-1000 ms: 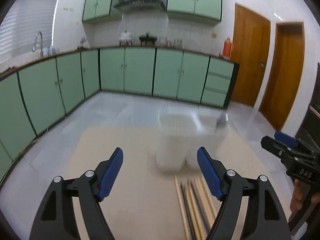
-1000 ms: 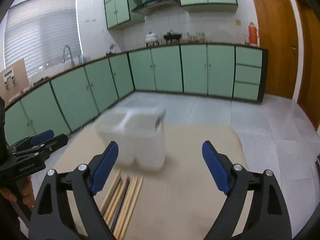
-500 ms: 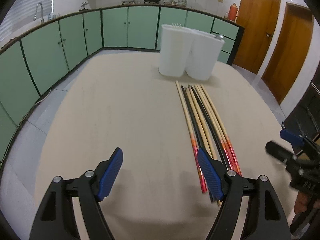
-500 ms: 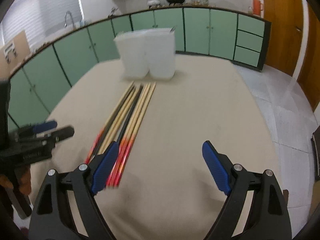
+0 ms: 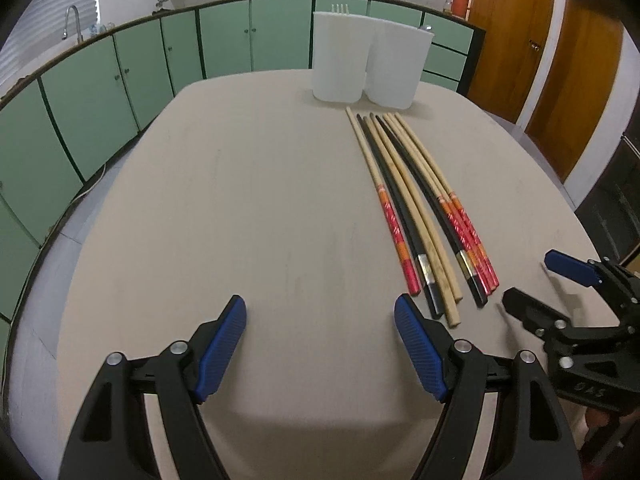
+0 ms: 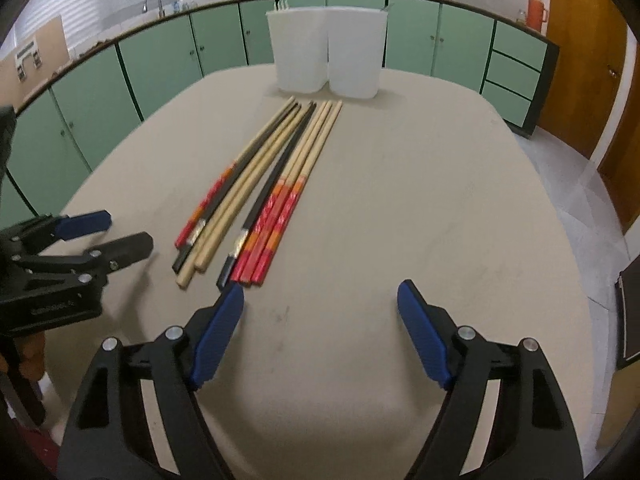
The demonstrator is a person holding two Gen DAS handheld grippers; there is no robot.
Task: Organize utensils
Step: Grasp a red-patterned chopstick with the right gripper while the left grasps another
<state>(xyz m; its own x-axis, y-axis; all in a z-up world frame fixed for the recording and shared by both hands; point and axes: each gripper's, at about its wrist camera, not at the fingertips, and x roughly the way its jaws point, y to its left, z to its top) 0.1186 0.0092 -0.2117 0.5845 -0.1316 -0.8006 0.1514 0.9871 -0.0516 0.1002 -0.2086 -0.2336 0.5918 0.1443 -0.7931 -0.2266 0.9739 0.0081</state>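
Observation:
Several long chopsticks [image 5: 416, 200] lie side by side on the beige table [image 5: 240, 200], some wooden with red ends, some black; they also show in the right wrist view [image 6: 272, 176]. Two white holders [image 5: 340, 60] [image 5: 394, 66] stand together at the far edge, also in the right wrist view [image 6: 326, 54]; fork tines stick up from the left one. My left gripper [image 5: 320, 344] is open and empty, left of the chopsticks' near ends. My right gripper [image 6: 320, 332] is open and empty, right of those ends.
Green cabinets [image 5: 100, 92] run around the back and left, with a sink tap [image 5: 72, 20]. Brown doors [image 5: 520, 36] stand at the right. The right gripper shows in the left wrist view [image 5: 560, 296]; the left gripper shows in the right wrist view [image 6: 80, 236].
Both grippers have tilted down and drawn back toward the near table edge, so the whole row of chopsticks has come into view. Both stay open.

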